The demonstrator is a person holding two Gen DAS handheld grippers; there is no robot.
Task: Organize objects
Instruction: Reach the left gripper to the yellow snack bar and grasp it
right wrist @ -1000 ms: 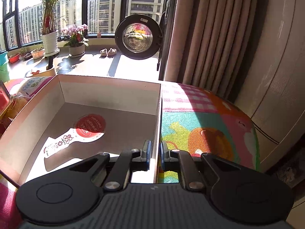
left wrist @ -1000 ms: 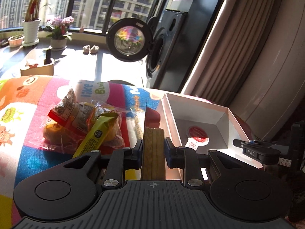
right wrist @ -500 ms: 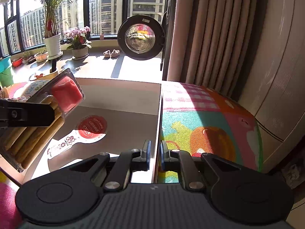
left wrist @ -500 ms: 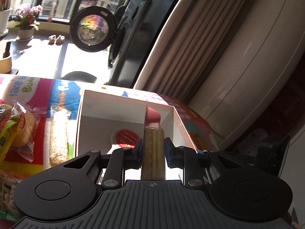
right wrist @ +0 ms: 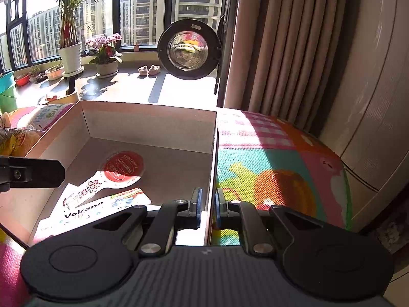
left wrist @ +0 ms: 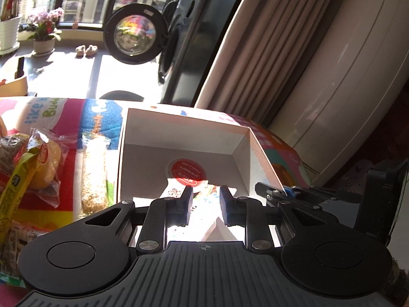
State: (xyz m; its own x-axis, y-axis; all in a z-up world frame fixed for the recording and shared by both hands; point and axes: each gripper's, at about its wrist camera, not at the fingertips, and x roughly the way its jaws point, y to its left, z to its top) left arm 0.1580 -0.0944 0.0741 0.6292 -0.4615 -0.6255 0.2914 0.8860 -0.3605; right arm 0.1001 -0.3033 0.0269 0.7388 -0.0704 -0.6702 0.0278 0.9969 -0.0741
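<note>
A white cardboard box [left wrist: 184, 133] stands open on the colourful mat, with a red round label [left wrist: 188, 171] on its floor. My left gripper [left wrist: 204, 199] hovers open over the box's near end. Below it the biscuit pack [right wrist: 102, 209], white side up, lies on the box floor. One left finger [right wrist: 33, 174] shows dark at the box's left rim. My right gripper [right wrist: 207, 202] is shut on the box's [right wrist: 153, 128] right wall, one pad inside and one outside. Loose snacks lie left of the box: a yellow bar [left wrist: 15, 186], a bagged bun [left wrist: 48, 163] and a crisp-rice bar [left wrist: 93, 176].
The mat [right wrist: 268, 174] ends just right of the box, beside a beige curtain [right wrist: 276, 51] and a pale cabinet. Beyond the mat's far edge are a sunlit floor, a washing machine with its round door [right wrist: 189, 51] open, and potted plants [right wrist: 69, 56] by the window.
My left gripper carried the biscuit pack over the box, opened and let it go; the pack now lies inside. The right gripper kept its hold on the box wall.
</note>
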